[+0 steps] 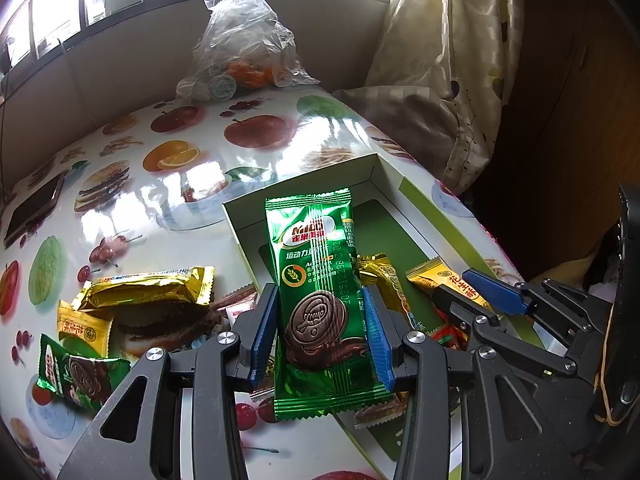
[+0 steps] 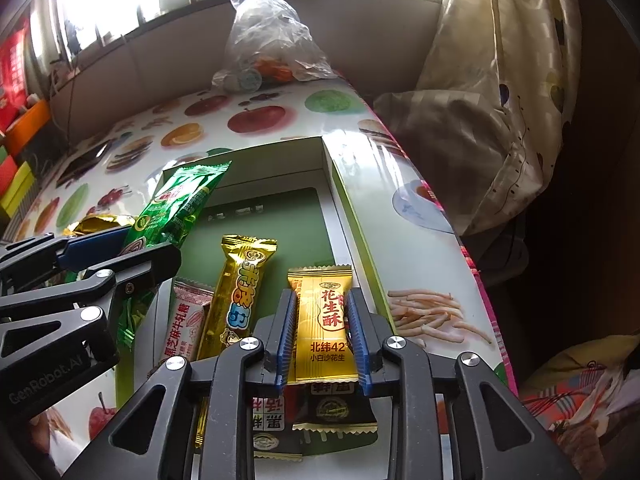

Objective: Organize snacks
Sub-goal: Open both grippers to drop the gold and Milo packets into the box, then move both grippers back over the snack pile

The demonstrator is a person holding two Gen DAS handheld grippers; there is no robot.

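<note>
Snacks sit in both tools. Nearest in the left wrist view, the left gripper (image 1: 320, 332) is clamped on the green Milo biscuit pack (image 1: 320, 292), blue pads pressing its long edges; the pack's long axis runs straight ahead along the fingers, its far end already over the open white box (image 1: 376, 168). In the right wrist view the right gripper (image 2: 322, 336) straddles the gold peanut crisp bar (image 2: 324, 320), which also lies lengthwise along the fingers. Its jaws stand narrow, close to the wrapper's sides, though whether the pads press on it I cannot tell for sure (the bar's lower end seems to rest on other packets in the box).

Just left of that bar lies a long gold rice bar (image 2: 236, 288), then a pink candy pack (image 2: 186, 320). The coming move turns on the box floor: it is directly ahead and below both grippers, so each pack can go down lengthwise. Loose snacks (image 1: 140, 300) wait on the fruit-print table (image 1: 168, 184), nearer the left hand. Farther off sits a clear plastic bag (image 1: 240, 48).
</note>
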